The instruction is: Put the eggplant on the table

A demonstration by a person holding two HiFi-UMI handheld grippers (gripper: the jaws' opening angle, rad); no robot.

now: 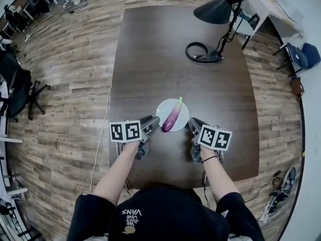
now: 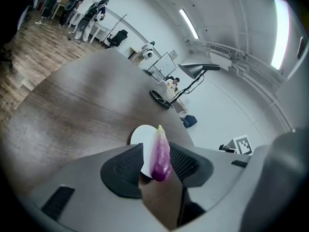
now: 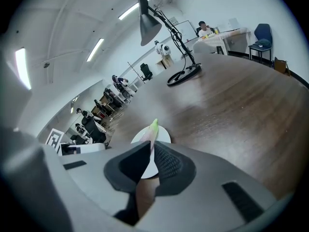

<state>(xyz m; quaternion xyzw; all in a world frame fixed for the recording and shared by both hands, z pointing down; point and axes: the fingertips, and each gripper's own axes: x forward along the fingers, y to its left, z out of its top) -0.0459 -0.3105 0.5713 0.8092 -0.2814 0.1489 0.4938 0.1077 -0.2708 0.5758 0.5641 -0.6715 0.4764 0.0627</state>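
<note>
Right gripper [image 3: 150,151] fingers [image 3: 169,166] apparently pinched the white plate's [image 1: 182,119] rim to steady it; left gripper [image 2: 157,154] fingers [image 2: 125,170] stood spread astride the eggplant [image 1: 171,118]

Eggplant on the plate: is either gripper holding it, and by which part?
Not gripped. The eggplant lies on the plate; the left gripper, jaws open, flanks its rounded purple end, apparently without clamping. The right gripper is nearly shut, empty.
</note>
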